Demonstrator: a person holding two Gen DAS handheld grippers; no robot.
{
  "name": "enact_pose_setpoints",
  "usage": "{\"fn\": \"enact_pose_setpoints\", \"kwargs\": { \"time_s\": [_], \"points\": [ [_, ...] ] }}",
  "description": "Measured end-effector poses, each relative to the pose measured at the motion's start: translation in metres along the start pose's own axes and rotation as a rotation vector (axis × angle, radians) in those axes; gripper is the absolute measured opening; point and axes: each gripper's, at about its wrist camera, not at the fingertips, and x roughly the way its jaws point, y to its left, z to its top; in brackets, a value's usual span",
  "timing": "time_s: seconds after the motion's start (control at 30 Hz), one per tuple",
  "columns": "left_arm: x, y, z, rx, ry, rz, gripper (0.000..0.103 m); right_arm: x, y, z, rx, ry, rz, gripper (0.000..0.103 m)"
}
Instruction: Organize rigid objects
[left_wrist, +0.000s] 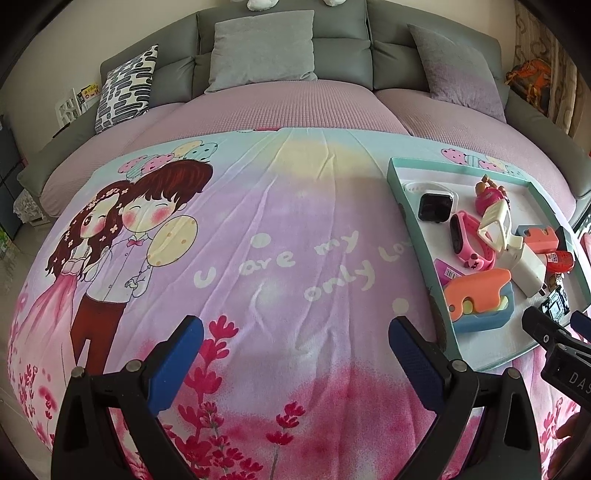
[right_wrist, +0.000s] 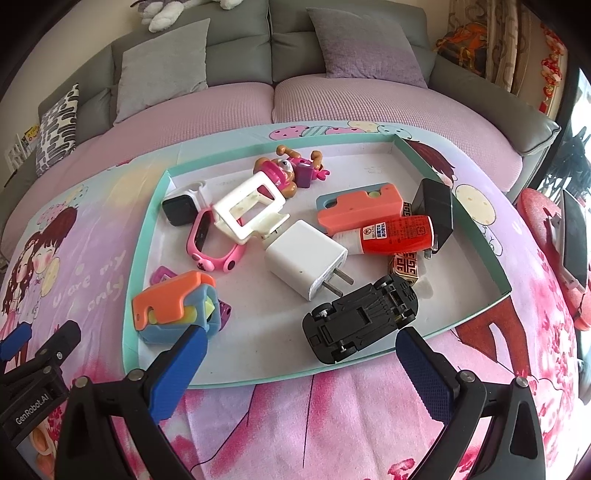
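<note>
Grey sofa (left_wrist: 284, 48) with cushions behind; cartoon-print blanket (left_wrist: 258, 229) covers the surface. Teal-rimmed tray (right_wrist: 146, 236) on blanket holds toys, white charger (right_wrist: 306, 258), red bottle (right_wrist: 391, 234). Only right view shows black toy car (right_wrist: 360, 319) upside down. Left tongs (left_wrist: 295, 332) and right tongs (right_wrist: 301, 349) spread, empty.

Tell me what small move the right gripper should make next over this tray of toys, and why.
Probably ease the right gripper forward and down onto the upside-down black toy car. Its jaws are open and empty, and the car lies nearest, between the fingers' line, at the near edge of the teal tray, clear of the white charger.
</note>
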Motion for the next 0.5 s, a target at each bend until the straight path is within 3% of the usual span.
{"fn": "enact_pose_setpoints", "kwargs": {
  "time_s": [0.5],
  "points": [
    [0.0038, -0.0047, 0.0014, 0.007, 0.010, 0.001, 0.100, -0.0019, -0.0013, -0.0002, 0.004, -0.003, 0.015, 0.103]
  ]
}}
